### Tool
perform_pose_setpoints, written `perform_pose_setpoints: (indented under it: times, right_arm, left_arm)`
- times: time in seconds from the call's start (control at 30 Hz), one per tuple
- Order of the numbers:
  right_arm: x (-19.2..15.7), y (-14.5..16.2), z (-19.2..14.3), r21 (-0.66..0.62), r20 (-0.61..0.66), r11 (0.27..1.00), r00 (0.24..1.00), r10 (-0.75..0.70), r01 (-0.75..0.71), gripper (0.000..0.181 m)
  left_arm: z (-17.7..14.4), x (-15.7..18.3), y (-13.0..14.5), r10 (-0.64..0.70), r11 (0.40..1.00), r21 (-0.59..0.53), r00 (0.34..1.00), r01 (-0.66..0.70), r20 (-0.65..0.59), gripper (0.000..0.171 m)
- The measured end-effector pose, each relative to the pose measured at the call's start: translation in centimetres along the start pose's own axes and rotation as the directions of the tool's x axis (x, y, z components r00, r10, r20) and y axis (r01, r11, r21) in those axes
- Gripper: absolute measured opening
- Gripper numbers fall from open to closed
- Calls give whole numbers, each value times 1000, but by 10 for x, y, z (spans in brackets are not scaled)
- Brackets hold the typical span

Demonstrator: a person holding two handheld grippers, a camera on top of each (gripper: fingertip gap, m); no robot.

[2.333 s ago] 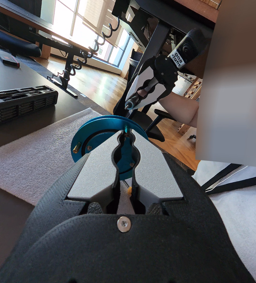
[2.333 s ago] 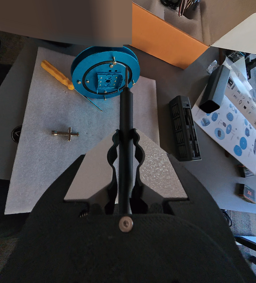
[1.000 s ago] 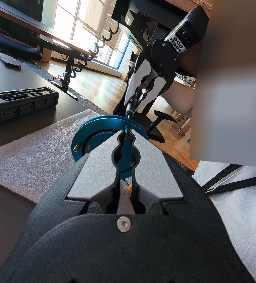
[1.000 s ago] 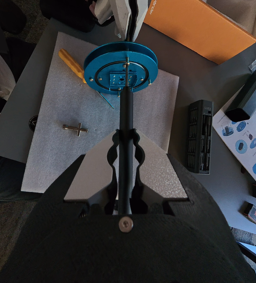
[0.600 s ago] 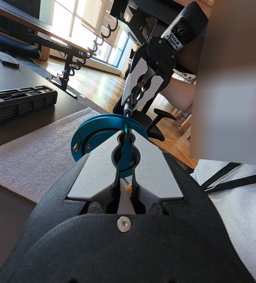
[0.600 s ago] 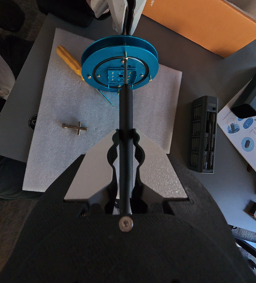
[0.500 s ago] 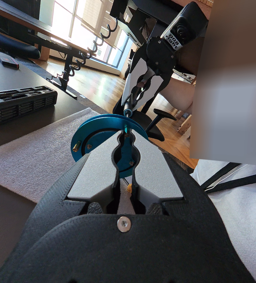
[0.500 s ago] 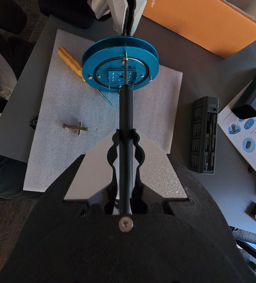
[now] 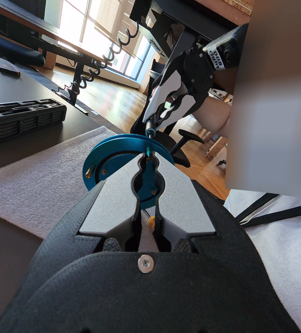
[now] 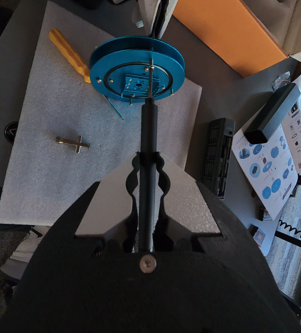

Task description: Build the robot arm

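Note:
A blue round two-disc assembly (image 9: 113,158) stands on edge on a grey foam mat (image 9: 38,180). My left gripper (image 9: 148,154) is shut on its upper rim and holds it upright. My right gripper (image 10: 147,155) is shut on a black screwdriver (image 10: 148,129). The screwdriver's thin shaft rests on a screw (image 10: 151,67) near the top of the disc face (image 10: 137,59). In the left wrist view the right gripper (image 9: 156,115) hangs above the disc, with the screwdriver's end (image 9: 149,134) at the rim. The left gripper's fingers (image 10: 151,16) show behind the disc.
On the mat lie a yellow-handled screwdriver (image 10: 68,54) and a small metal cross wrench (image 10: 74,144). A black bit case (image 10: 218,158), a grey box (image 10: 272,111) and an instruction sheet (image 10: 268,171) lie to the right. An orange box (image 10: 227,36) stands behind. The grippers' ends are close to 11 centimeters from one another.
The right gripper has leaned over to the right and come lower with the screwdriver, whose tip stays at the disc. The left gripper and the disc have not moved.

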State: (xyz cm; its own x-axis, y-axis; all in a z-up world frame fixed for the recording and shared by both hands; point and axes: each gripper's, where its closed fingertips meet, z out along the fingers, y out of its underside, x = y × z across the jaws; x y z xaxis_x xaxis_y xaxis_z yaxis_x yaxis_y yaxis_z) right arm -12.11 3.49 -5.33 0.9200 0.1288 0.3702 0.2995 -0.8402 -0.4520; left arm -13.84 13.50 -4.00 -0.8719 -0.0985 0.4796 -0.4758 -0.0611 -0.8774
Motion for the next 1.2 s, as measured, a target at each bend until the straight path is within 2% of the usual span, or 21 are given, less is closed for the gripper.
perform_pose_setpoints:
  times: [1.2]
  right_arm:
    - [2,5,2,-47,-17,999,1000,11,-12,16]
  left_arm:
    - [2,2,2,7,1000,-10,1000,-7,-11,4]
